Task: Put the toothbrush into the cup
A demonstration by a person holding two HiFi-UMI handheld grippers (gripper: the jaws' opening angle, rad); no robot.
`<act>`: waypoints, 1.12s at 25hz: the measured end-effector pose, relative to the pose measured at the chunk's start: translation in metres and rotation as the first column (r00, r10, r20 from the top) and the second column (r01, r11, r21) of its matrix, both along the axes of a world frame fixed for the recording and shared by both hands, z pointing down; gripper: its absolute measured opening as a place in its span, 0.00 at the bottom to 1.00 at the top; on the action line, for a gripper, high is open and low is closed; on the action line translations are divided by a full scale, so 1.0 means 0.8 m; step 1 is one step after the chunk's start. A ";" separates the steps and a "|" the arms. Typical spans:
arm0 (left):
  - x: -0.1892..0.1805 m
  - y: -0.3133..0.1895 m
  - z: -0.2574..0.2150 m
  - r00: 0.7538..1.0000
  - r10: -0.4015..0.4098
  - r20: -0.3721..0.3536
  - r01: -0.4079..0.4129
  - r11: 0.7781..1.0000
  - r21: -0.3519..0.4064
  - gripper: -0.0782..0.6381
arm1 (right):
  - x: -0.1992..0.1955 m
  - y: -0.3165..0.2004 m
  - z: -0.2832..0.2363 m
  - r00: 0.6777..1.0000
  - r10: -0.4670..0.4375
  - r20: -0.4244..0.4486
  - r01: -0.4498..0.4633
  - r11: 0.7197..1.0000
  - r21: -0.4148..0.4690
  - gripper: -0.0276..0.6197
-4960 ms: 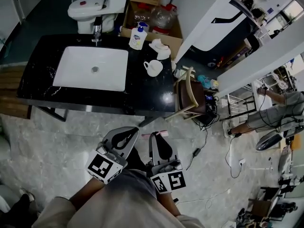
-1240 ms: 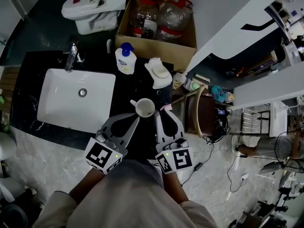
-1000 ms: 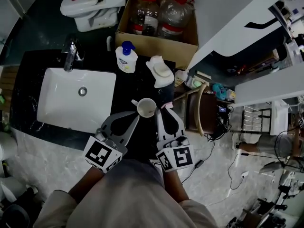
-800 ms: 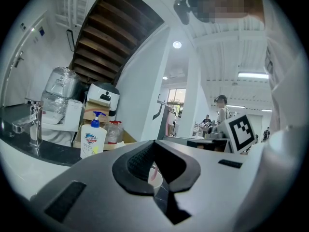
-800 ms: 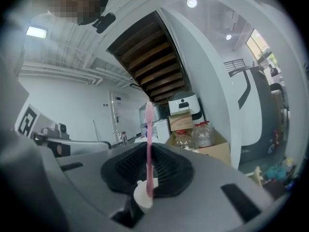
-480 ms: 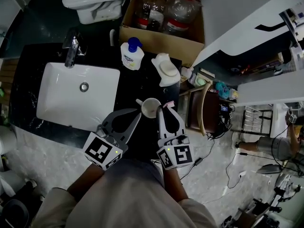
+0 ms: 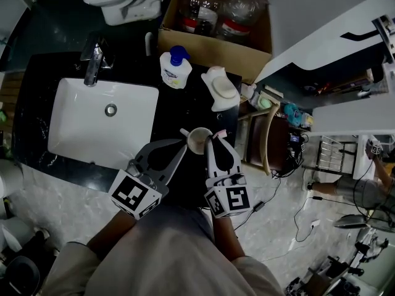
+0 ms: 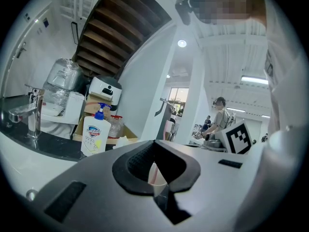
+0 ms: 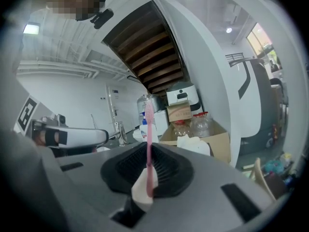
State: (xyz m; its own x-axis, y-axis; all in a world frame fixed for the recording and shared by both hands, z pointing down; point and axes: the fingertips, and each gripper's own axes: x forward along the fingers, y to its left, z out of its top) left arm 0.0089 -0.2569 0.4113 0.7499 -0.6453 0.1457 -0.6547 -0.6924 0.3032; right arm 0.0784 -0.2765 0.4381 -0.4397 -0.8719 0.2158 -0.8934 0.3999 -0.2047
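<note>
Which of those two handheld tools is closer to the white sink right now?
Left. The left tool is by the near right corner of the sink, beside the cup. The right tool, gripping the toothbrush, is beyond the cup.

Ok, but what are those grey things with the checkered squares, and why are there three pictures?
They are two grabbing tools; a person holds one in each hand. The top-down picture comes from a camera on the person's head. The other two come from little cameras riding on the tools. Below is a black counter with a white sink, a soap bottle and a cup. The right tool pinches a pink toothbrush beside the cup. The left tool is closed and empty.
</note>
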 end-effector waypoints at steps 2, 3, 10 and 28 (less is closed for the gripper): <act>0.001 -0.003 0.002 1.000 0.003 0.003 -0.003 1.000 -0.002 0.12 | -0.001 -0.001 0.005 1.000 -0.003 -0.005 0.003 1.000 -0.009 0.10; 0.001 -0.004 0.003 1.000 0.006 0.005 -0.006 1.000 -0.004 0.12 | -0.002 -0.001 0.007 1.000 -0.005 -0.007 0.005 1.000 -0.014 0.10; -0.002 -0.008 0.007 1.000 0.011 0.005 -0.011 1.000 -0.010 0.12 | -0.006 -0.003 0.018 1.000 0.000 -0.003 0.000 0.999 -0.036 0.10; -0.008 -0.010 0.017 1.000 0.004 -0.025 -0.005 0.999 -0.051 0.12 | -0.005 -0.006 0.035 0.999 0.016 -0.036 -0.018 0.998 -0.061 0.10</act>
State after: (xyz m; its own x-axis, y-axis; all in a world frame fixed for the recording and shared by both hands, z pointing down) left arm 0.0027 -0.2647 0.4251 0.7565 -0.6342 0.1597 -0.6436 -0.6784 0.3542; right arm 0.0741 -0.2814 0.4664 -0.4162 -0.8637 0.2844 -0.9070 0.3723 -0.1966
